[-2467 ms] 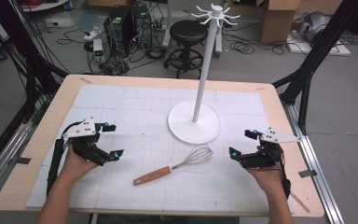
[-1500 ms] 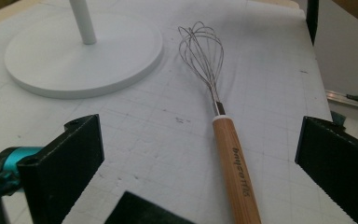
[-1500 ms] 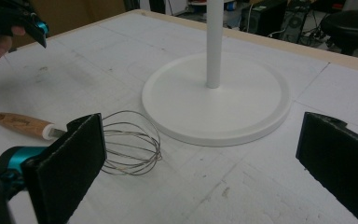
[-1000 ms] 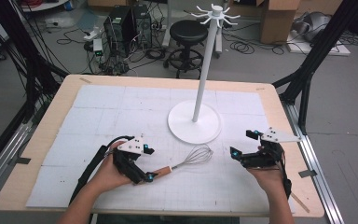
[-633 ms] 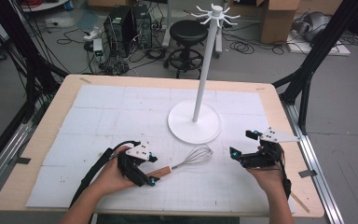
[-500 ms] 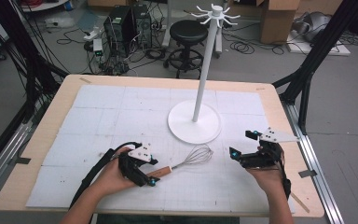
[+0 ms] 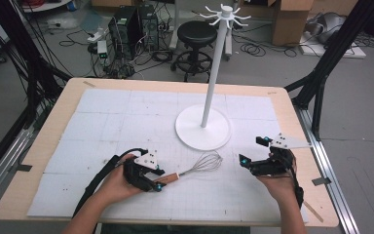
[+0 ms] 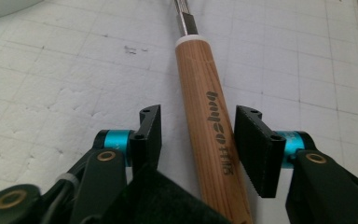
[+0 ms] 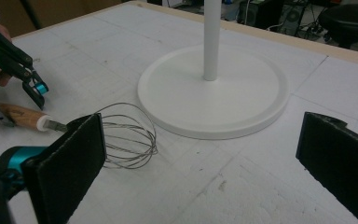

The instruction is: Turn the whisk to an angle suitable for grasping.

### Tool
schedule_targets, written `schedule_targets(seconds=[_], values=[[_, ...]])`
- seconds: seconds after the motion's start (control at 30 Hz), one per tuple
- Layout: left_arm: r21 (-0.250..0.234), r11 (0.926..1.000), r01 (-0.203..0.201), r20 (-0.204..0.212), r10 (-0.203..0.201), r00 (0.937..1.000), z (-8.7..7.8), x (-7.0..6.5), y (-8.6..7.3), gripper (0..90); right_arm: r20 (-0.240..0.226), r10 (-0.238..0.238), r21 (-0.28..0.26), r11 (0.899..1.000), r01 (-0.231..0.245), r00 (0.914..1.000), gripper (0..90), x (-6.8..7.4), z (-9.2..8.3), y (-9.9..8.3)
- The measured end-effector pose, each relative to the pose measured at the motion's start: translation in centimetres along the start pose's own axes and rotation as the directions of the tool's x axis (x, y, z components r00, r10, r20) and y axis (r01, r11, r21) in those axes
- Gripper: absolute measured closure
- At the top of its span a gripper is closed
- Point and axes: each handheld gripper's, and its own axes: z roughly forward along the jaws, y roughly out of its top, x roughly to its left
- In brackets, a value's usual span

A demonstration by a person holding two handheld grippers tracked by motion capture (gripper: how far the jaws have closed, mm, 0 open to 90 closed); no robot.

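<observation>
Now the whisk (image 7: 195,169) is seen lying flat on the white gridded mat (image 7: 102,122) that covers the wooden table (image 7: 63,102), toward the near edge and just in front of the round base of the white stand (image 7: 203,126). Its wire head (image 7: 208,161) is pointed toward the stand's base, close to it but apart from it, and its wooden handle (image 7: 170,178) is angled back toward the person's left.

The left gripper (image 7: 157,179) is held low over the handle end, wrapped in the left hand (image 7: 117,181). In the left gripper view the jaws are spread to either side of the wooden handle (image 8: 212,130); a gap is seen between each pad and the wood, so nothing is clamped yet. Dark lettering is printed along the handle, and a white collar is seen where the metal stem begins.

Over on the other side, the right gripper (image 7: 252,156) is held by the right hand (image 7: 280,178) just above the mat, to the right of the wire head and apart from it. Its jaws are parted wide and nothing is gripped. In the right gripper view the wire loops (image 9: 126,135) are seen beyond the left pad, with the stand's base (image 9: 214,88) behind them and the left gripper (image 9: 14,100) astride the handle farther off.
</observation>
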Motion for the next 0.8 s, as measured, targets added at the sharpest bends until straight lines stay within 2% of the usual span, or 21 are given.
schedule_targets(seconds=[0.2,0.27,0.5,0.6,0.67,0.8], values=[[0.006,0.9999,-0.016,-0.009,0.016,0.9998,0.02,-0.14,0.05,58.8,0.002,-0.002,0.004,1.000,0.002,1.0000,0.5,0.05,0.05,0.00],[0.008,0.9996,-0.026,-0.008,0.026,0.9996,0.03,-0.17,0.09,62.6,0.002,-0.001,0.005,1.000,0.001,1.0000,0.5,0.05,0.05,0.00],[0.012,0.9990,-0.044,-0.012,0.044,0.9990,0.03,-0.24,0.15,66.0,0.002,-0.001,0.003,1.000,0.001,1.0000,0.5,0.04,-0.02,0.01],[0.014,0.9988,-0.047,-0.003,0.047,0.9989,-0.03,-0.09,0.12,70.1,0.002,-0.003,-0.002,1.000,0.003,1.0000,0.5,0.00,-0.05,0.02],[0.009,0.9989,-0.047,0.014,0.047,0.9988,-0.03,0.15,0.05,70.1,0.004,-0.004,-0.001,1.000,0.004,1.0000,0.5,0.01,-0.02,0.02],[0.010,0.9987,-0.049,0.017,0.049,0.9987,-0.01,0.21,0.08,70.2,0.002,-0.003,0.000,1.000,0.003,1.0000,0.5,0.04,-0.04,0.04]])
